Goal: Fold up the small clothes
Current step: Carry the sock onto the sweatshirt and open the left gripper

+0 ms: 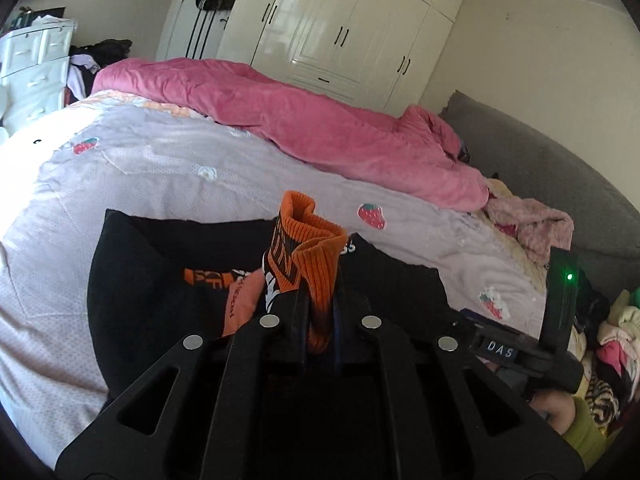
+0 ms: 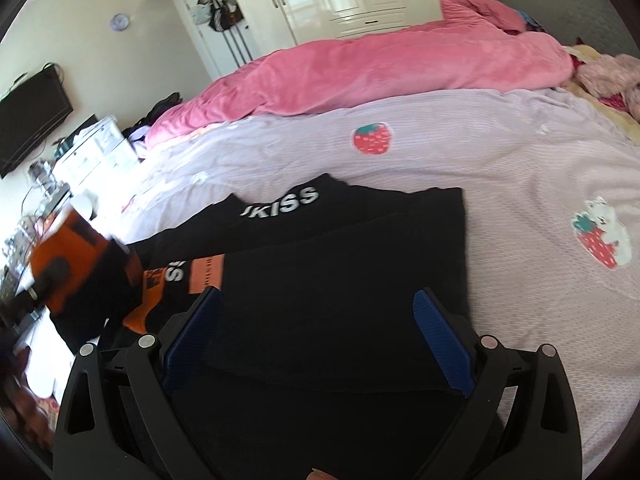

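Left wrist view has your left gripper (image 1: 316,312) pressed together on an orange and black sock (image 1: 310,256), its ribbed cuff standing up just past the fingertips above the black garment (image 1: 152,300) spread on the bed. Just beyond, a second orange sock (image 1: 236,304) lies flat on that dark cloth, so I judge the pair is still apart and the matching or rolling is yet to do. In the right wrist view your right gripper (image 2: 318,334) hangs spread wide, blue pads (image 2: 444,344) well apart with nothing between them, over the black garment, which looks squared off into a neat rectangle with straight edges; that piece seems largely folded, though I cannot tell whether another fold is meant. At the left of that view the lifted sock shows blurred. Further out, a heap of mixed clothes (image 1: 616,344) lies near the grey headboard (image 1: 560,160), so plenty seems left to fold. A pink quilt (image 1: 320,120) runs along the far side of the lilac strawberry-print bedspread (image 1: 160,176). As for writing: white letters on the black garment read "KISS" (image 2: 298,202), with a partly hidden letter ahead of them; a label on your right device reads "DAS" (image 1: 500,348). The black lettering on the sock cuff is too folded to read.
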Available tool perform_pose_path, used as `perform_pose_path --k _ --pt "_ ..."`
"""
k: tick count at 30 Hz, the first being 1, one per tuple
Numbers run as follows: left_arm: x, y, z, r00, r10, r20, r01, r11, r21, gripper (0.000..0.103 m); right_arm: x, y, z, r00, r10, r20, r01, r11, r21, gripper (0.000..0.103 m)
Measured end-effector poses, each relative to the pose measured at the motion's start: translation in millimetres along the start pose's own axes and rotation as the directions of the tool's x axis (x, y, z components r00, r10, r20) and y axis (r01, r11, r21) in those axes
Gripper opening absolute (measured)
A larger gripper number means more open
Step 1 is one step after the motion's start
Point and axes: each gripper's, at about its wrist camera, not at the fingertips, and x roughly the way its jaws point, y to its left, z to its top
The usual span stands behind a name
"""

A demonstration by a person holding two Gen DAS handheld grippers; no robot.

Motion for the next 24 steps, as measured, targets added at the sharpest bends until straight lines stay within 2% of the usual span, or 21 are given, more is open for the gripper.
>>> perform_pose_path --k 3,4,5,7,9,11,13,16,19,23,24 --pt "11 -2 -10 0.999 -0.018 -0.048 0.018 1.000 0.003 0.006 -2 -8 -1 1.000 -0.006 0.003 0.006 1.000 0.015 0.096" --pt "14 -3 -13 0.998 -0.018 -0.059 0.019 1.000 0.009 0.013 -2 -10 -1 1.000 -0.007 0.002 0.007 1.000 0.021 0.096" --pt "15 -6 -15 0.997 -0.024 -0.071 0.025 1.000 0.016 0.025 -3 -11 -1 1.000 -0.006 0.002 0.005 1.000 0.024 0.096" --pt "15 -7 -19 0.996 -0.032 -0.086 0.034 0.999 0.024 0.037 -3 -12 -1 1.000 -0.004 0.001 0.004 1.000 0.026 0.096" --pt "12 -7 -21 0.996 -0.034 -0.082 0.037 0.999 0.031 0.040 -3 -10 -2 1.000 0.004 -0.001 -0.004 1.000 0.021 0.096" --pt "6 -2 -21 0.997 -0.034 -0.075 0.035 0.999 0.019 0.047 -1 -5 -3 1.000 0.011 -0.009 -0.011 1.000 0.011 0.096" --pt "1 4 -21 0.998 -0.019 -0.061 0.019 1.000 0.001 0.049 1 0 -4 0.999 0.024 -0.020 -0.024 1.000 0.001 0.096" --pt "-10 23 -19 0.998 0.060 -0.034 -0.061 0.998 -0.021 0.053 7 14 -10 0.996 0.066 -0.058 -0.068 0.997 -0.039 0.096" --pt "-22 46 -16 0.990 0.143 -0.016 -0.144 0.988 -0.058 0.054 13 28 -16 0.990 0.103 -0.094 -0.111 0.990 -0.082 0.096" --pt "-36 73 -15 0.968 0.251 0.005 -0.250 0.966 -0.065 0.054 25 52 -28 0.979 0.134 -0.156 -0.158 0.975 -0.153 0.093" --pt "-39 80 -15 0.964 0.267 0.004 -0.266 0.961 -0.072 0.054 27 57 -30 0.977 0.135 -0.164 -0.164 0.971 -0.174 0.088"
